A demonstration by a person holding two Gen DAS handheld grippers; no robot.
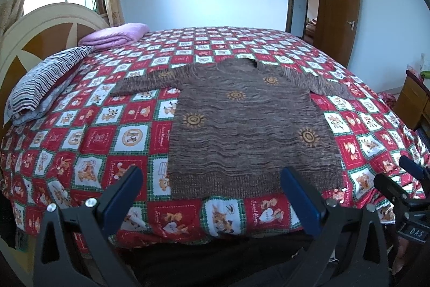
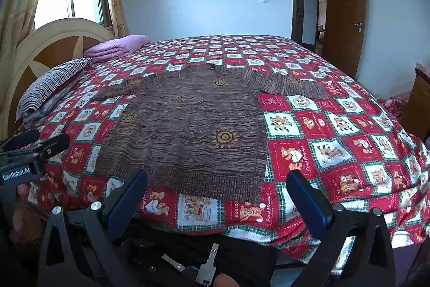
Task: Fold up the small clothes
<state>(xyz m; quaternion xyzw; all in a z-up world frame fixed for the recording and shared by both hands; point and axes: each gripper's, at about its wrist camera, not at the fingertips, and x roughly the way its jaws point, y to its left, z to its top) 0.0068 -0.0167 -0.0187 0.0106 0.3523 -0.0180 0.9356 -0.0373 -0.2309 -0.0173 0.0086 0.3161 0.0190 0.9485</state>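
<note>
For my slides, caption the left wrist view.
Brown sweater spread flat on the bed, left gripper open before its hem.

A small brown sweater (image 1: 250, 125) (with orange suns on it) lies flat on the bed, both sleeves spread out, its bottom edge just ahead of each hand-held gripper (image 1: 212, 195).
</note>
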